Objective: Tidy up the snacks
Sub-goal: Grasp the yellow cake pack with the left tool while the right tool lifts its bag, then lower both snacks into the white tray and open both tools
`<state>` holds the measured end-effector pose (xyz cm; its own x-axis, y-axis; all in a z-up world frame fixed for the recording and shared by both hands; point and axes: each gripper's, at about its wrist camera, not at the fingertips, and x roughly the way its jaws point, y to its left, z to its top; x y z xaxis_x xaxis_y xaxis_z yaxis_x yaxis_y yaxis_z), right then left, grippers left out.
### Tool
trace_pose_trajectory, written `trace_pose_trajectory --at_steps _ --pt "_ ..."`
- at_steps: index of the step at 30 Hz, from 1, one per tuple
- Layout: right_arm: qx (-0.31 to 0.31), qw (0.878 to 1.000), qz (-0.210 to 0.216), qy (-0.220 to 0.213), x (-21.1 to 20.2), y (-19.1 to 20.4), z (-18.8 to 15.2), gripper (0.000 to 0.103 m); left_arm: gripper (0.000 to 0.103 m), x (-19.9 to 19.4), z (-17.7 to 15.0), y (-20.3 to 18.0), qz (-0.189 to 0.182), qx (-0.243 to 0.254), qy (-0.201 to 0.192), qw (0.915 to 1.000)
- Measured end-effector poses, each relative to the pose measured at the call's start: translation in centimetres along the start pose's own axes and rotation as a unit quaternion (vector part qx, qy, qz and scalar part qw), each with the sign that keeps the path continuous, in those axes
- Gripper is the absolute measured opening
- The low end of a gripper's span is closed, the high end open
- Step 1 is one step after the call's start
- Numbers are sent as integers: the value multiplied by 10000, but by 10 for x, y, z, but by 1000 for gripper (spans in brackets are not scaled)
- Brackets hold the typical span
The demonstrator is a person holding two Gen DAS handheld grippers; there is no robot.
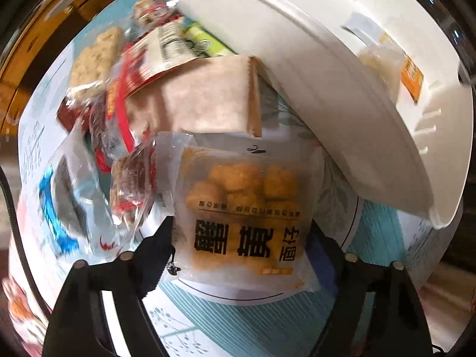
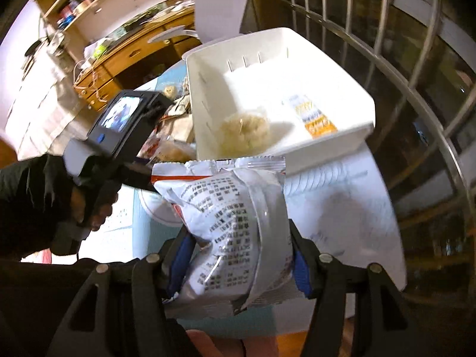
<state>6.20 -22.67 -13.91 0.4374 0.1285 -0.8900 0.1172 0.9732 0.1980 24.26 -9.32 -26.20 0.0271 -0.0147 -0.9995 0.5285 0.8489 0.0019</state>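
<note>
Currently, a crinkled white snack bag with black print [image 2: 235,232] is pinched between the right gripper [image 2: 238,255] jaws, near a white plastic bin [image 2: 297,148]. Spread left gripper [image 1: 244,238] jaws are held around a clear packet of yellow fried cubes [image 1: 238,196] lying on the tabletop [image 1: 238,300], contact unclear.

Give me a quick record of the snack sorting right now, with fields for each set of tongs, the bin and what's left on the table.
left tongs: open, straddling the yellow fried-snack packet, which lies flat on the table
right tongs: shut on a white printed snack bag, held in the air in front of the bin
white bin: holds a pale snack packet and an orange-labelled packet
pile on table: brown packet, cracker packet, red-wrapped snacks
</note>
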Motion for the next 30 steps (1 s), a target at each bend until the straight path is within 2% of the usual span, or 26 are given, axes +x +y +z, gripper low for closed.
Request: trace_pose_trajectory --at_steps 6,9,15,19,21,23,27,30 --pt "-358 9992 202 24 1 -24 30 59 73 -10 -11 19 -115 -697 84 9975" --pt "-543 9981 279 13 1 -32 43 59 72 -18 -17 29 -105 -1018 282 9944" --pt "-737 9964 423 37 7 -48 64 59 73 -40 -45 38 154 -1220 533 9910" --pt "-818 9955 481 17 11 -59 78 59 73 -69 -65 41 97 -1520 590 9866" --pt "-842 9953 485 5 14 -66 85 59 74 -82 -74 43 198 -1653 644 9839" --pt "-811 9956 466 5 17 -72 91 59 74 -101 -80 43 287 -1762 648 9818" --pt "-733 9966 379 9 25 -83 103 59 75 -135 -88 50 196 -2045 575 9770" --pt "-685 9969 377 0 31 -88 111 59 76 -158 -74 46 149 -2110 333 9768"
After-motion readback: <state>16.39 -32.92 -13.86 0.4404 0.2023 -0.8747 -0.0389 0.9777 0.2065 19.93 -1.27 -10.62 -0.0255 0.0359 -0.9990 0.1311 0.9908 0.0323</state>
